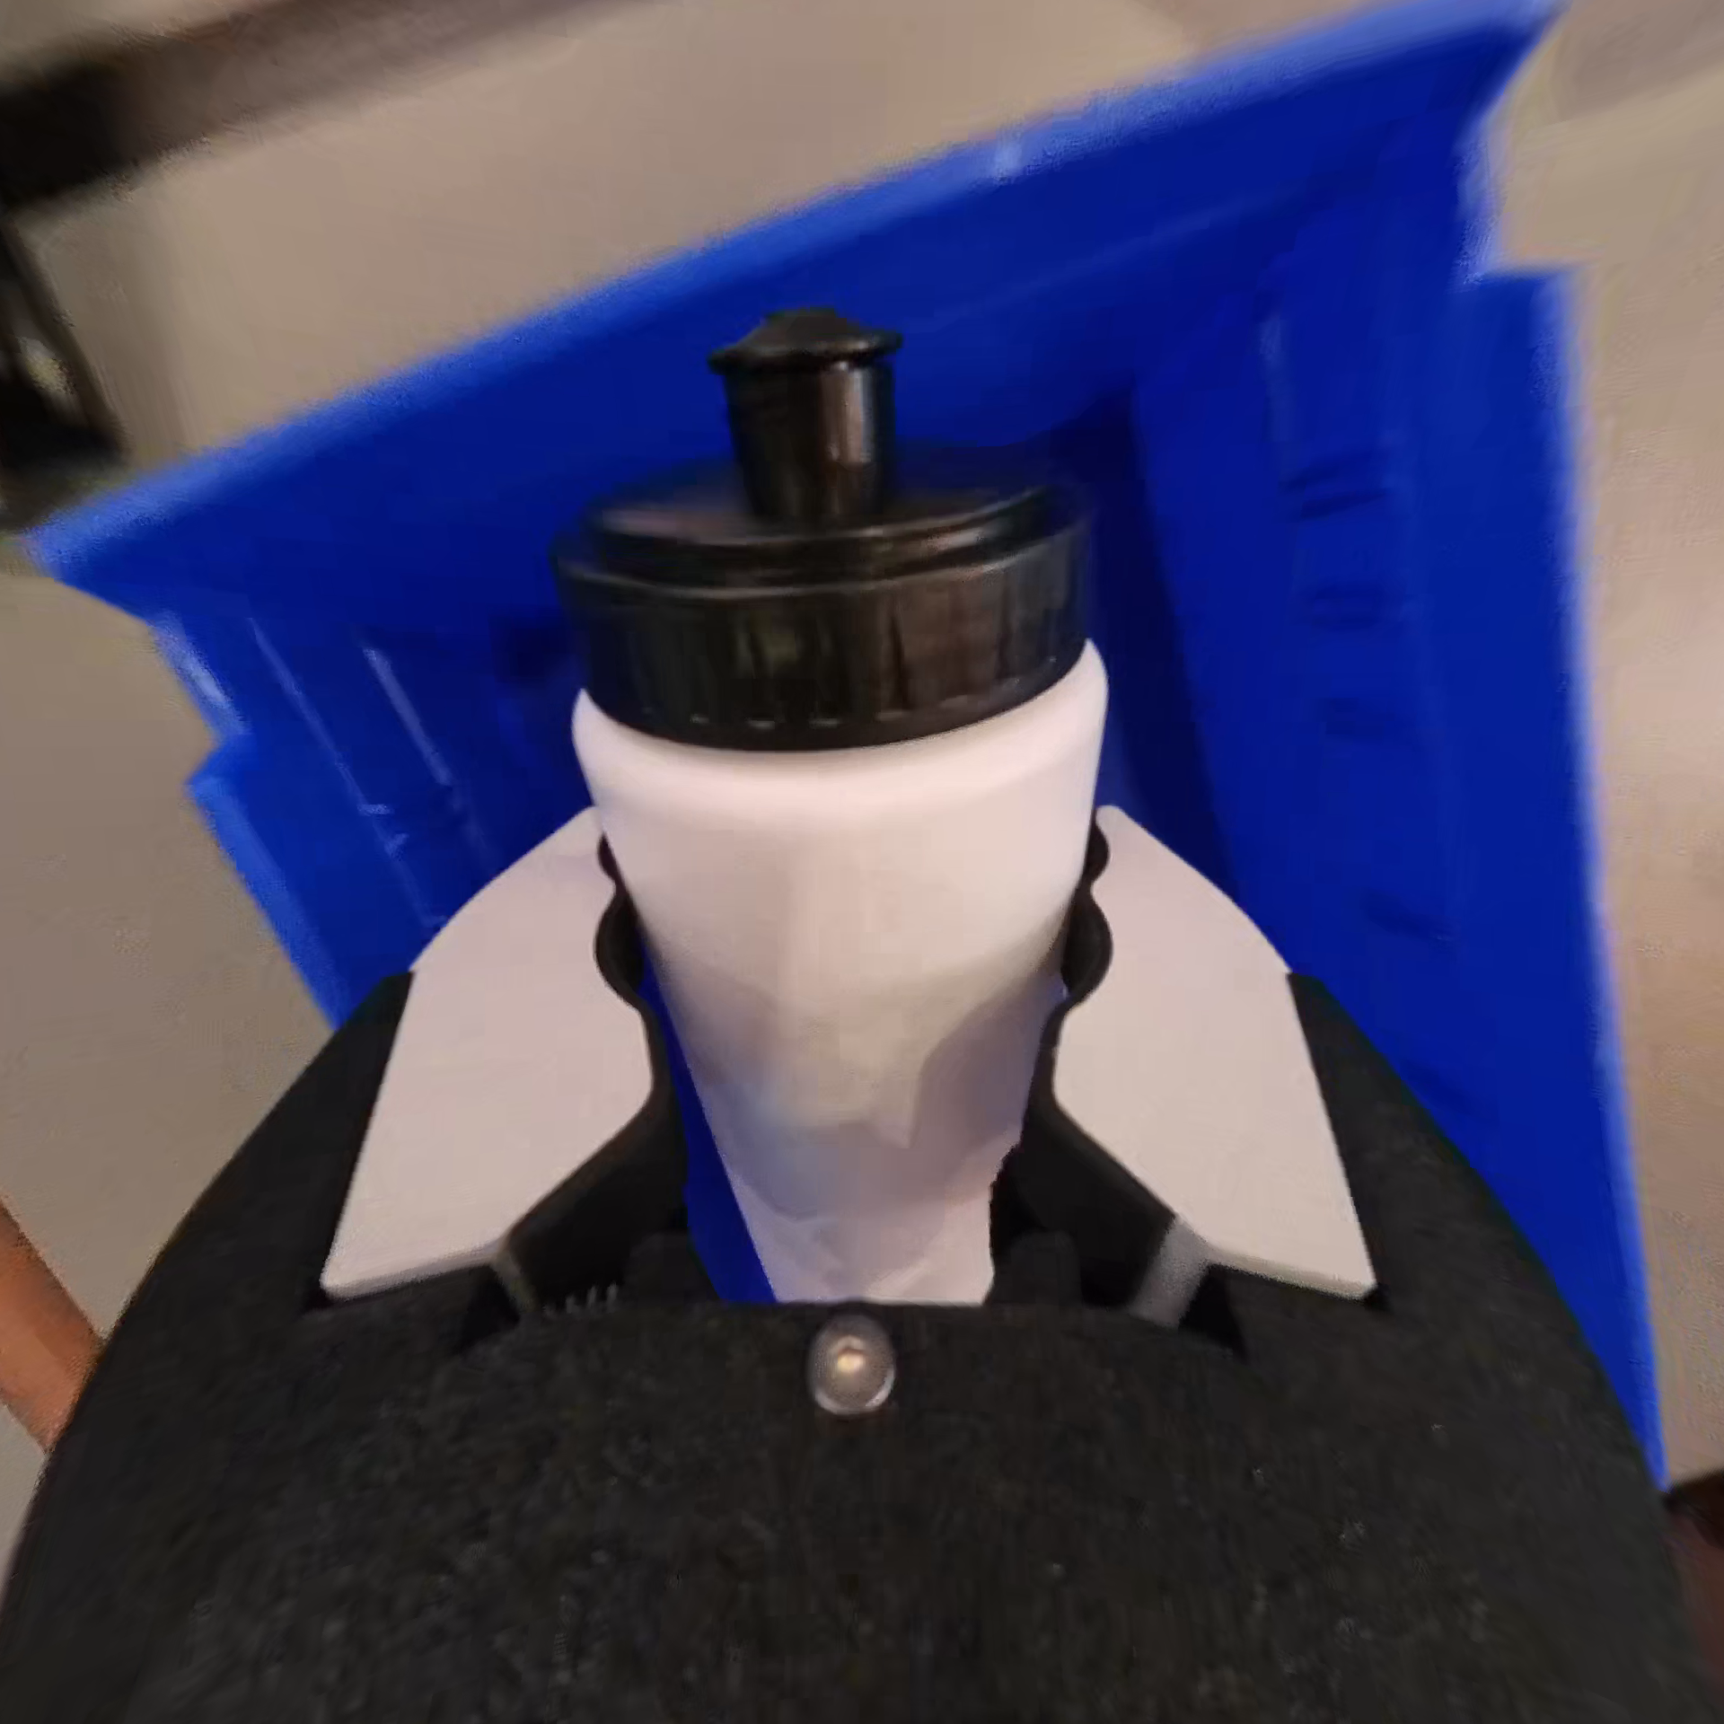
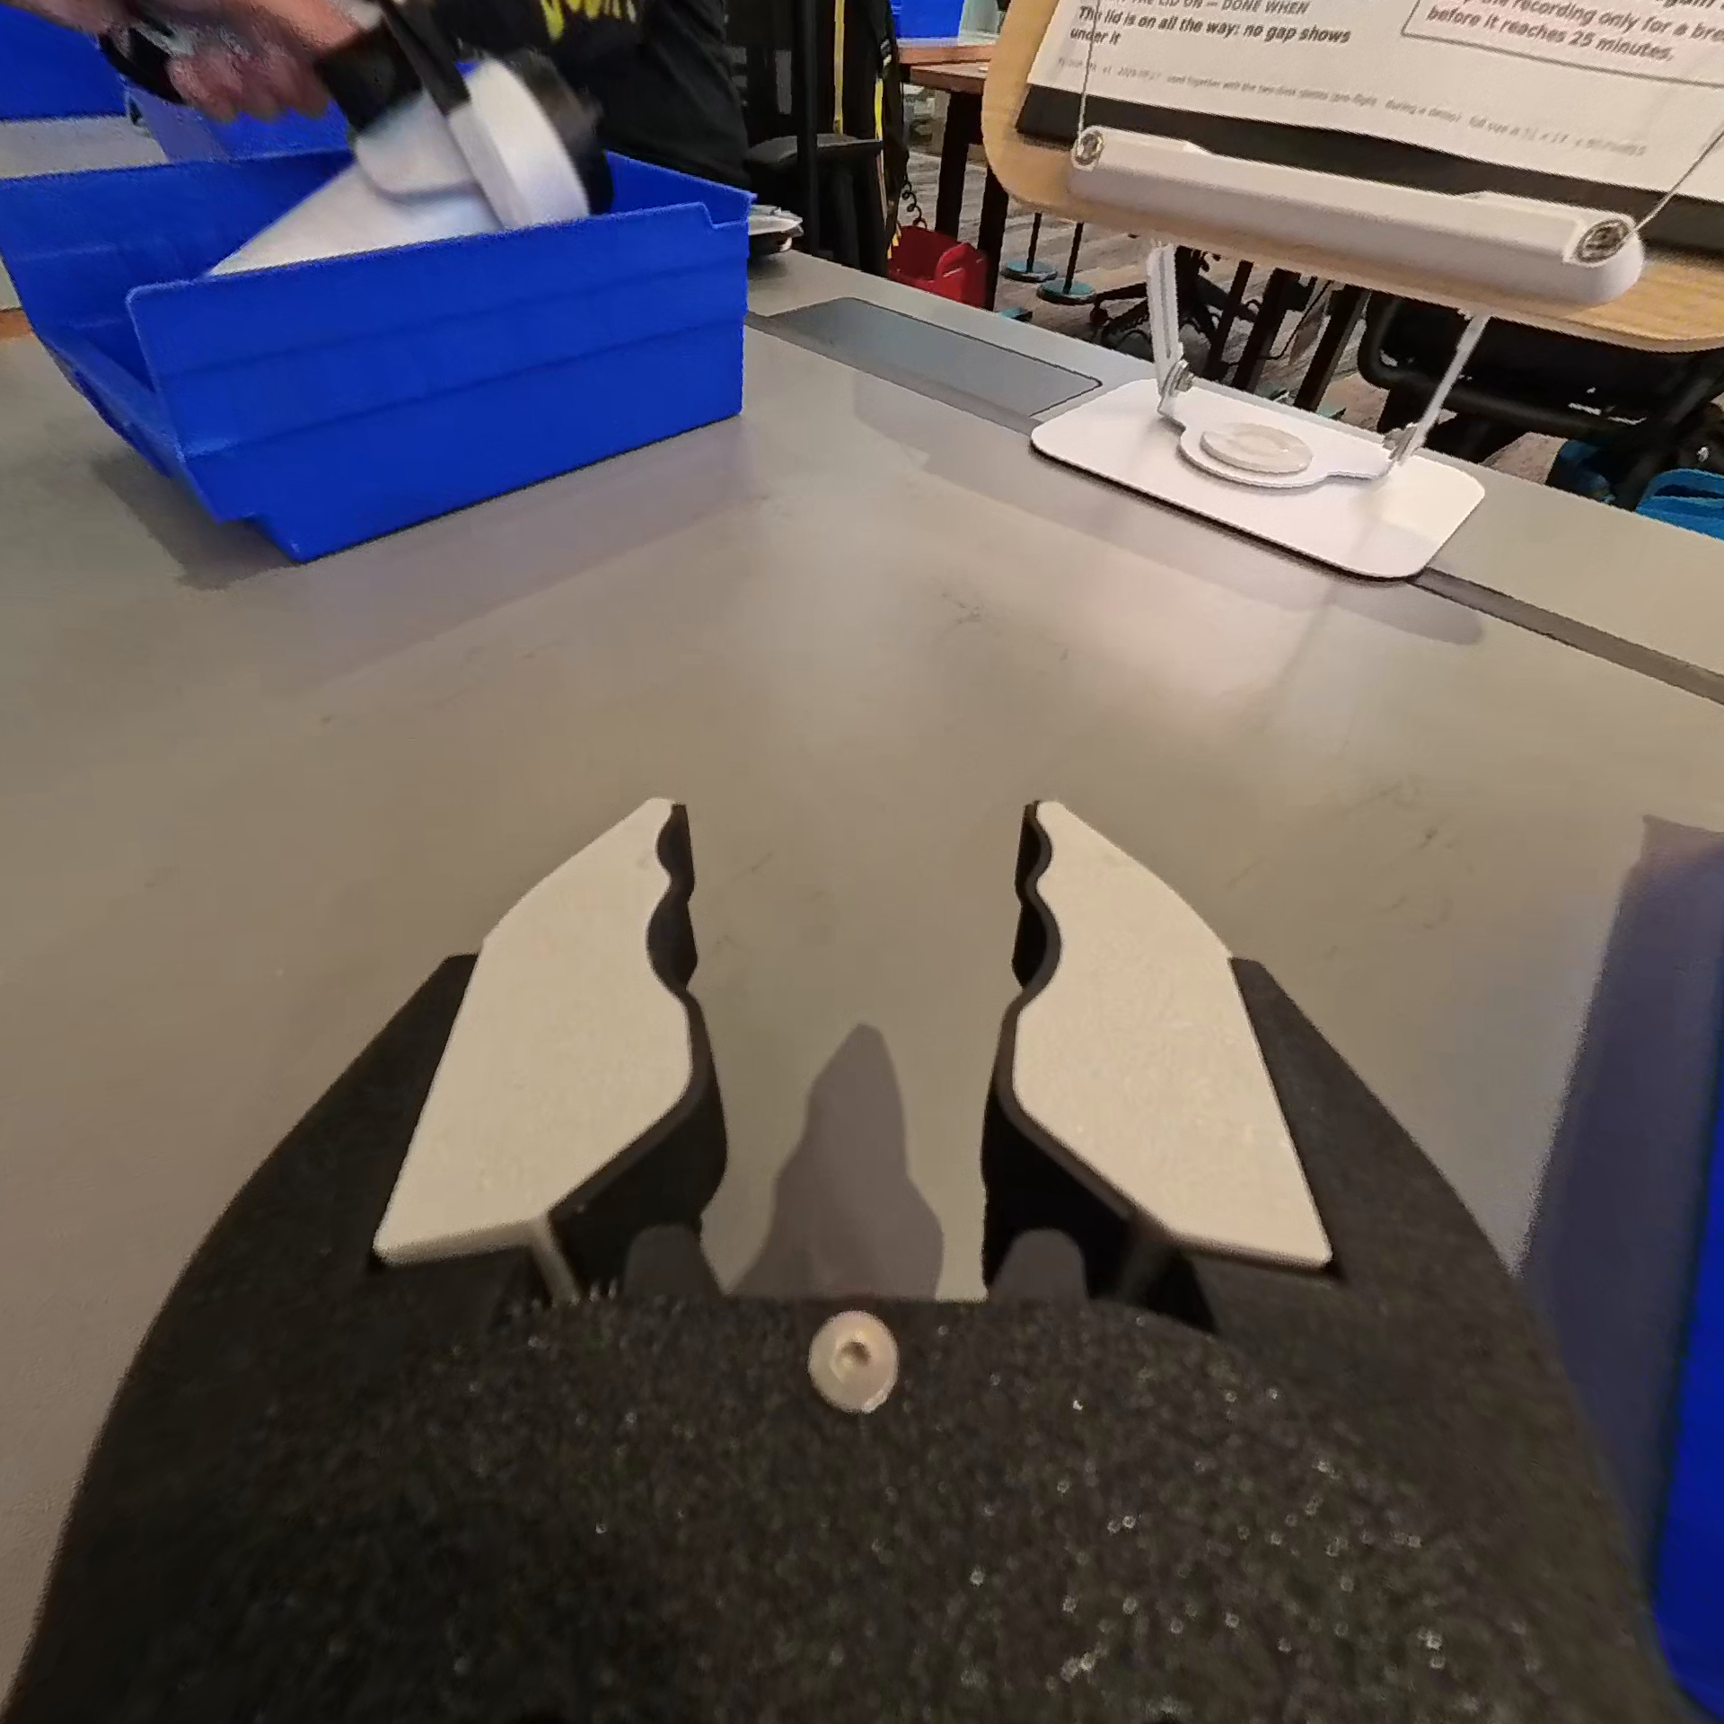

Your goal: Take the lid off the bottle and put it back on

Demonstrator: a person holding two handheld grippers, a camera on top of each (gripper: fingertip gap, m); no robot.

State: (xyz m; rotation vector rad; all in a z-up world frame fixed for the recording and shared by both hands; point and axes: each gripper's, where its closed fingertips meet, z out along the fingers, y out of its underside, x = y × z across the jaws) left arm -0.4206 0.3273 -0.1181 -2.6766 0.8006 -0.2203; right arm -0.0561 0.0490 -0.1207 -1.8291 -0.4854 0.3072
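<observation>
In the left wrist view a white bottle with a black screw lid and a black spout stands between my left gripper's fingers. Both black pads lie against its body below the shoulder. The bottle stays sharp while the background is blurred. The right wrist view shows that gripper far off over the blue bin, with the white bottle body slanting into the bin. My right gripper is open and empty, low over the grey table.
The blue bin fills the background behind the bottle. A white stand carrying a wooden board with a paper sheet stands at the back right. A blue object shows at the right edge. A person's hand holds the left gripper.
</observation>
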